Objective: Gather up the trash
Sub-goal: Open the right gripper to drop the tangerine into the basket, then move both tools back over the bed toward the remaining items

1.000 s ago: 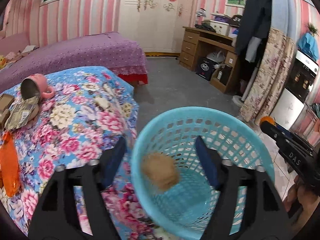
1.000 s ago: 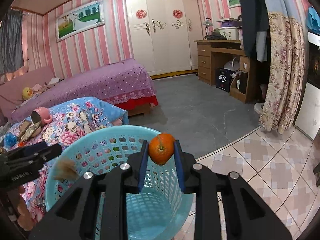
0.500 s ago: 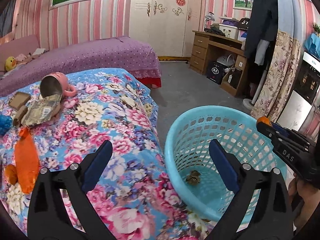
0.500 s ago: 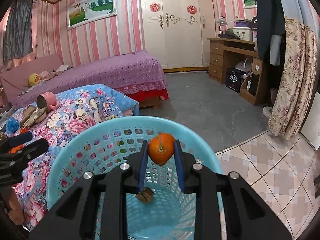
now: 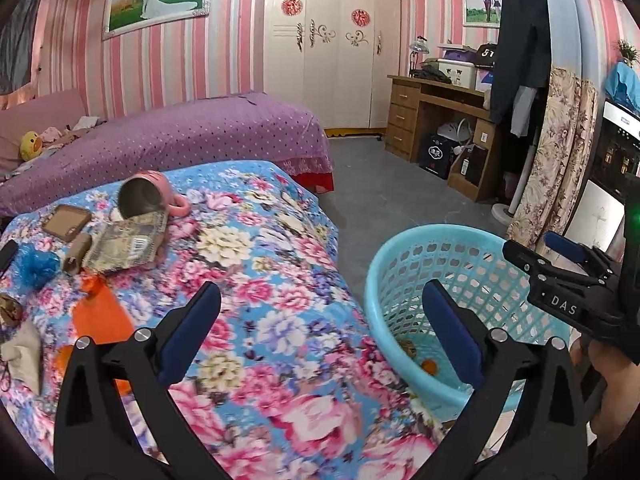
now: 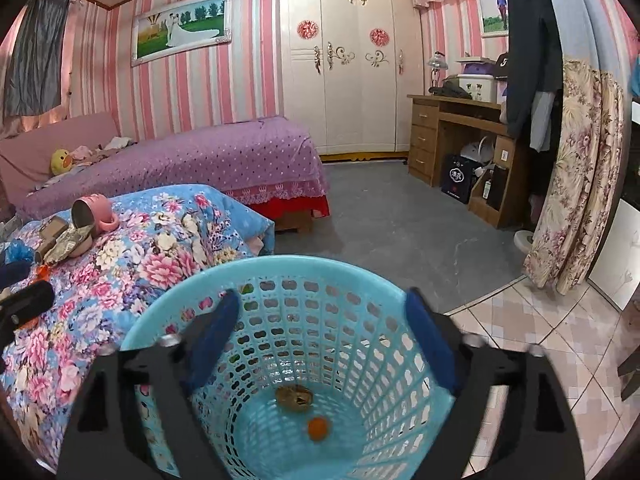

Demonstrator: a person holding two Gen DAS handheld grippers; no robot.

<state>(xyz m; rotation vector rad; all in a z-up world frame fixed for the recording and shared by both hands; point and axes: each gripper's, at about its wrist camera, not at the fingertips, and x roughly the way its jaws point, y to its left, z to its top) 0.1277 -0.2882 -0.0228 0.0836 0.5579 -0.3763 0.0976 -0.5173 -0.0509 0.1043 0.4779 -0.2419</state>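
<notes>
A light blue plastic basket (image 6: 304,268) stands on the floor beside the floral-covered table (image 5: 260,264). At its bottom lie a brown crumpled scrap (image 6: 294,398) and a small orange fruit (image 6: 318,428). My right gripper (image 6: 320,340) is open and empty, held over the basket's mouth. My left gripper (image 5: 320,328) is open and empty above the table's right edge; the basket (image 5: 452,236) is to its right. More trash lies at the table's left: a crumpled wrapper (image 5: 128,244), an orange bag (image 5: 102,314), a cardboard tube (image 5: 76,254).
A tipped pink mug (image 5: 150,198), a brown box (image 5: 66,222), a blue scrunchie (image 5: 38,266) and a beige cloth (image 5: 26,346) also lie on the table. A purple bed (image 5: 180,136) is behind. A wooden desk (image 5: 436,120) and floral curtain (image 5: 560,160) stand right.
My right gripper opened and dropped the orange fruit into the basket. My left gripper, which had released the brown scrap into the basket, swung left toward the table.
</notes>
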